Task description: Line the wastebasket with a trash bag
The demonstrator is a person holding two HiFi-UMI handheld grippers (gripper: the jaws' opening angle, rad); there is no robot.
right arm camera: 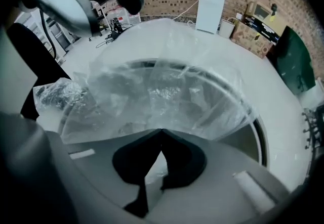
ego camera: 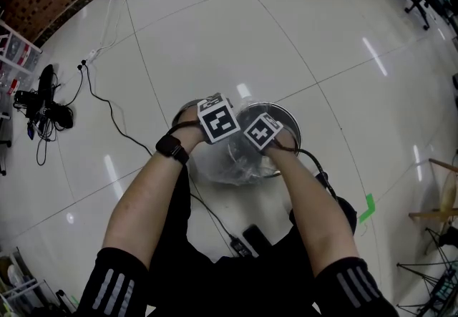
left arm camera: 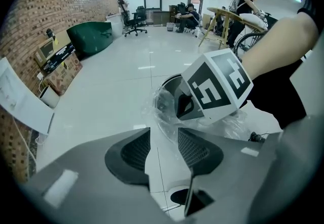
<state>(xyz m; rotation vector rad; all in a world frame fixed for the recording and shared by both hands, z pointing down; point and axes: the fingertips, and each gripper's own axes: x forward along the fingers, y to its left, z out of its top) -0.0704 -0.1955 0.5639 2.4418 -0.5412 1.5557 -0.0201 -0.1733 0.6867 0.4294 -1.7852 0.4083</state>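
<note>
Now the right tool (right arm camera: 159,130) pinches the trash bag (right arm camera: 162,94) over the wastebasket (right arm camera: 249,142); the left tool (left arm camera: 163,143), jaws apart, probably grips next

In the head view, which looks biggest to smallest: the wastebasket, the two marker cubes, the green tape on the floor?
1. wastebasket
2. left marker cube and right marker cube: nearly alike; the left looks slightly bigger, perhaps only because it is nearer the camera
3. green tape

Clear, crumpled trash bag (ego camera: 232,165) spread across the mouth of the round wastebasket (ego camera: 288,121); wastebasket upright
</note>
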